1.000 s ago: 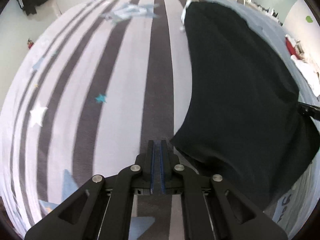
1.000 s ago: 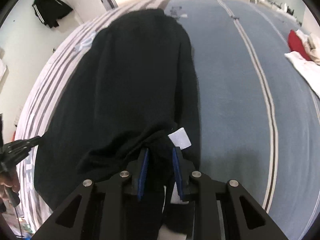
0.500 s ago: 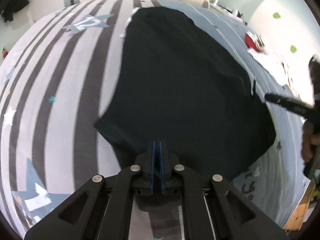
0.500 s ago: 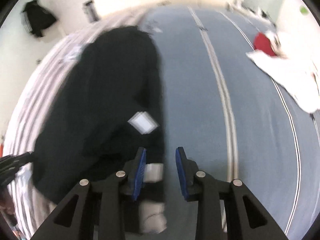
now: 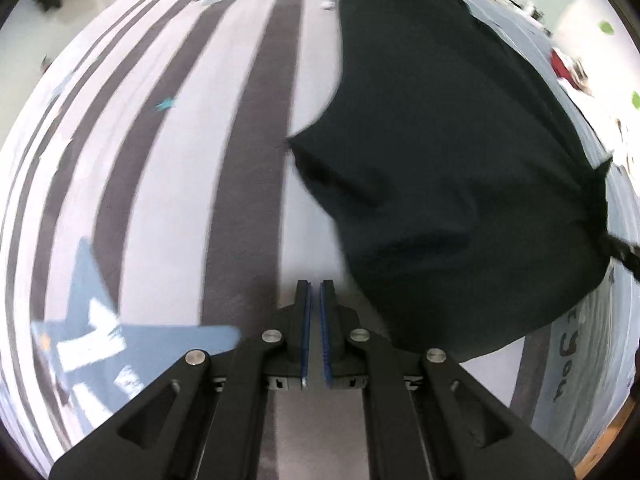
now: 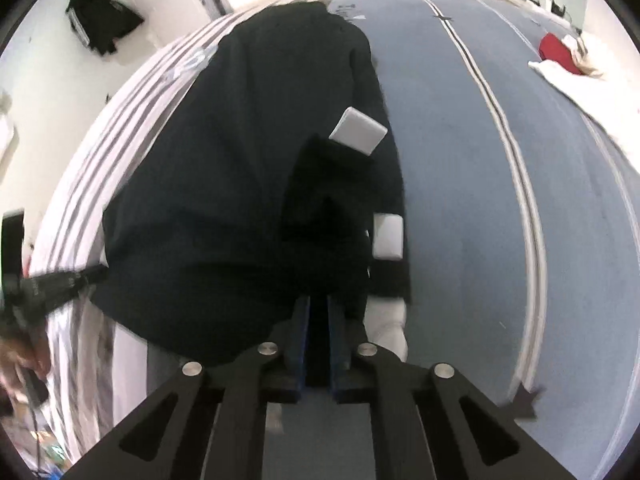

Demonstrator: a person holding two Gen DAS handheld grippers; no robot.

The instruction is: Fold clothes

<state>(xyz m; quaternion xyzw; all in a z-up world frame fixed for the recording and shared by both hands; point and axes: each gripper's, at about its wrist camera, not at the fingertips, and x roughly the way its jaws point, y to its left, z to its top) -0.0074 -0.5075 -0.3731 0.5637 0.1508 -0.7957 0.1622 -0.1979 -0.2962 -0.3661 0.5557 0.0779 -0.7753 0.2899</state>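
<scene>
One black garment (image 5: 448,152), two claws

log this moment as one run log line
left gripper: shut, empty | right gripper: just closed on black garment | bed

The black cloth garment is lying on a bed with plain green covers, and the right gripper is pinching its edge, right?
Not quite. The covers are grey-and-white striped on one side and blue on the other, not plain green; both wrist views show this. The black cloth garment does lie there, with the right gripper pinching its edge.
</scene>
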